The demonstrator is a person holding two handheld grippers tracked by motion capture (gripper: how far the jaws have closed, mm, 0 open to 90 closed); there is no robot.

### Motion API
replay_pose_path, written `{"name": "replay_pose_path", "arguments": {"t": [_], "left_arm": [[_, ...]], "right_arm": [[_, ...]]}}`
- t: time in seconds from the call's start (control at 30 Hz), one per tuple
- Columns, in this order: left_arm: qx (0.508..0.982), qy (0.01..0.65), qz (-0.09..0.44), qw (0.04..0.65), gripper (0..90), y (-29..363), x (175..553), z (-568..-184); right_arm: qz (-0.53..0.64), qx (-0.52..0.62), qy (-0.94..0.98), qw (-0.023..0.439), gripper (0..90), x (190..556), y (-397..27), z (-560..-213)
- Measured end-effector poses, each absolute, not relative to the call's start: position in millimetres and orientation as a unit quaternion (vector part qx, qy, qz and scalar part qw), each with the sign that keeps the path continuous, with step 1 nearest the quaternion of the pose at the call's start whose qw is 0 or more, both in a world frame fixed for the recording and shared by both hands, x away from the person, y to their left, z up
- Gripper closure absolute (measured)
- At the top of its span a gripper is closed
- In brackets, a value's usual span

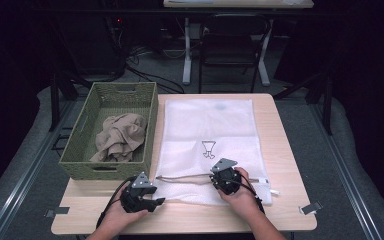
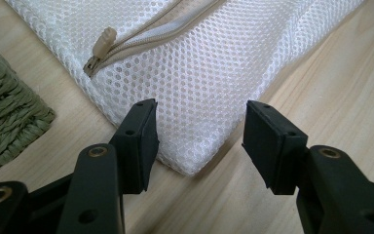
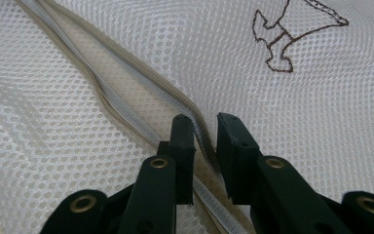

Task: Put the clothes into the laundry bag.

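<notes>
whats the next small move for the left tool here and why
Probably ease the left tool forward and shut it on the near corner of the mesh laundry bag. Its jaws stand open either side of that corner, while the right tool straddles the partly open zipper edge, so pinning the bag should help.

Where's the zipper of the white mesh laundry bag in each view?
High view: the beige zipper runs across the bag's near end, between the two tools.
Left gripper view: upper left, its pull tab beside the woven green basket.
Right gripper view: diagonal from top left.
Shared landmark: the white mesh laundry bag.
</notes>
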State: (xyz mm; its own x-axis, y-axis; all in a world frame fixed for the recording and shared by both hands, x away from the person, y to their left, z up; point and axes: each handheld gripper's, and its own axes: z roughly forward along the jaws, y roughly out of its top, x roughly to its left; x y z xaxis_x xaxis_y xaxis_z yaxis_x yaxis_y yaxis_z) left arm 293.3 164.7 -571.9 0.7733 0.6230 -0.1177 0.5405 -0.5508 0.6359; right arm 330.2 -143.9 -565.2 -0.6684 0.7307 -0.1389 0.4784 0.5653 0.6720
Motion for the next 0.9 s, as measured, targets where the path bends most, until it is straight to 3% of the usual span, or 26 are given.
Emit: {"name": "replay_pose_path", "arguments": {"t": [0.37, 0.9], "left_arm": [[0.877, 0.333, 0.060, 0.341, 46.6, 165, 293, -572], [0.876, 0.334, 0.062, 0.342, 46.5, 164, 293, -573]], "right_arm": [[0.307, 0.356, 0.858, 0.209, 76.1, 334, -141, -567], [0.309, 0.346, 0.862, 0.204, 83.7, 340, -140, -562]]}}
